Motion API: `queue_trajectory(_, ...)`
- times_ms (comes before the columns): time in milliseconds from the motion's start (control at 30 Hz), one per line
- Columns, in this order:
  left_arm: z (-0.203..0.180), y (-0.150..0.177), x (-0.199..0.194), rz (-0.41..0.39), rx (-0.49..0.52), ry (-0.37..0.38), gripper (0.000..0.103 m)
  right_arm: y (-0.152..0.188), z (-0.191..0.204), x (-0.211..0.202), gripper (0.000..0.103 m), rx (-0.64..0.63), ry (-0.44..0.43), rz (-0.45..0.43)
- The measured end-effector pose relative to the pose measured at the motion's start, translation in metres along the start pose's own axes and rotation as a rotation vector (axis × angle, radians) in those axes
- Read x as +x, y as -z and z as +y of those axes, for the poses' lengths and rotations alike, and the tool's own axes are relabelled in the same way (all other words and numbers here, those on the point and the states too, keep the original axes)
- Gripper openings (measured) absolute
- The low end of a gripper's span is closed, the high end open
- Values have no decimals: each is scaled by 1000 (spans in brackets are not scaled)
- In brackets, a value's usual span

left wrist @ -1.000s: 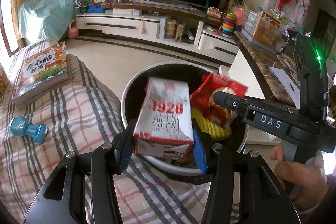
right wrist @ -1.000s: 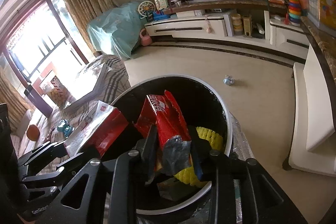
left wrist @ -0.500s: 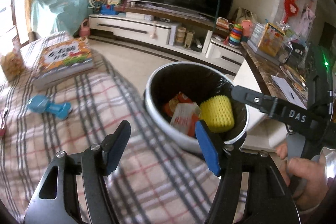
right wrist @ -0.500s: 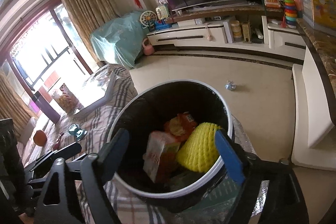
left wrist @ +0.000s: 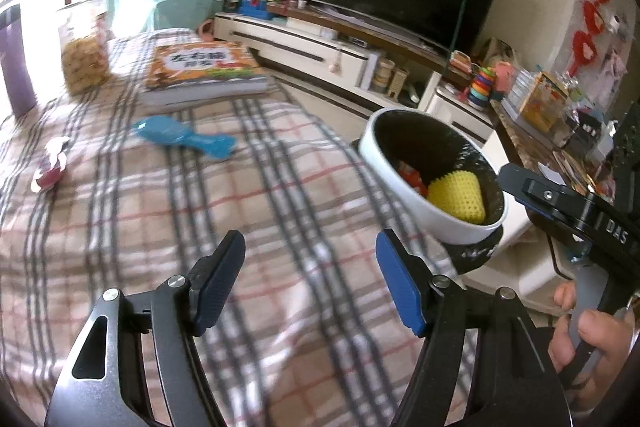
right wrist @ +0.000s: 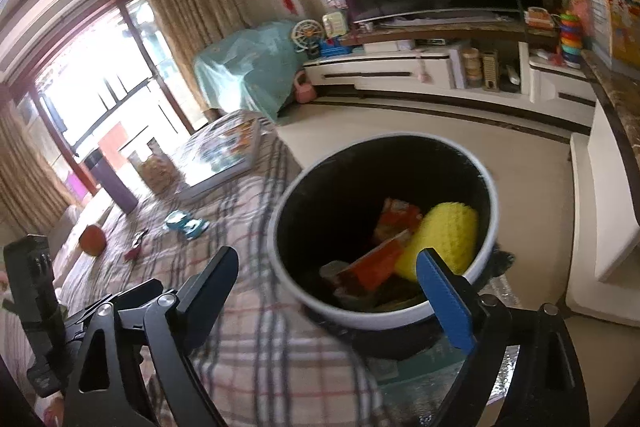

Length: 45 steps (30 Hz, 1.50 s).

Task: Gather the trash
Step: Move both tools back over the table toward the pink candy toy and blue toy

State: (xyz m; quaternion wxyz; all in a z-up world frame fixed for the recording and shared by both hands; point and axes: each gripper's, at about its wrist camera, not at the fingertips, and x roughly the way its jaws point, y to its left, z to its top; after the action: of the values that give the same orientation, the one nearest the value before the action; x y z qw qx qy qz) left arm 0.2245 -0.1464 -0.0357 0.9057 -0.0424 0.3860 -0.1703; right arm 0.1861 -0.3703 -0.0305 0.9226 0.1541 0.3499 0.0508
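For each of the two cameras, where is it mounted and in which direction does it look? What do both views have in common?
Left wrist view: sits on the left gripper, looks down across the plaid cloth toward the television; its empty jaws are opening; the right gripper and a hand show at the right.
Right wrist view: sits on the right gripper, looks down into the trash bin; its empty jaws are opening; the left gripper shows at lower left.
Shared: the bin, yellow foam net, blue toy, book, television.

Right hand-held gripper, jaws opening, empty above trash bin.
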Motion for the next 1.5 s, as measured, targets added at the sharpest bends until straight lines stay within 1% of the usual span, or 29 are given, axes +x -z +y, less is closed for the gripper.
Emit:
queue_trajectory(333, 45, 17, -20, -9, -76, -60, 70, 18, 51, 7, 95, -103, -36, 15)
queue_trajectory(500, 68, 23, -29, -13, -112, -86, 71, 27, 71, 12, 96, -124, -74, 24)
queue_trajectory(800, 106, 30, -41, -15, -166, -142, 72, 42, 111, 32, 96, -173, -142, 65)
queue_trajectory(1100, 132, 29, -45, -19, -200, -182, 72, 48, 135, 57, 96, -215, -183, 104)
queue_trajectory(1500, 159, 23, -37, -1, -228, -227, 72, 43, 149, 95, 96, -255, -208, 157)
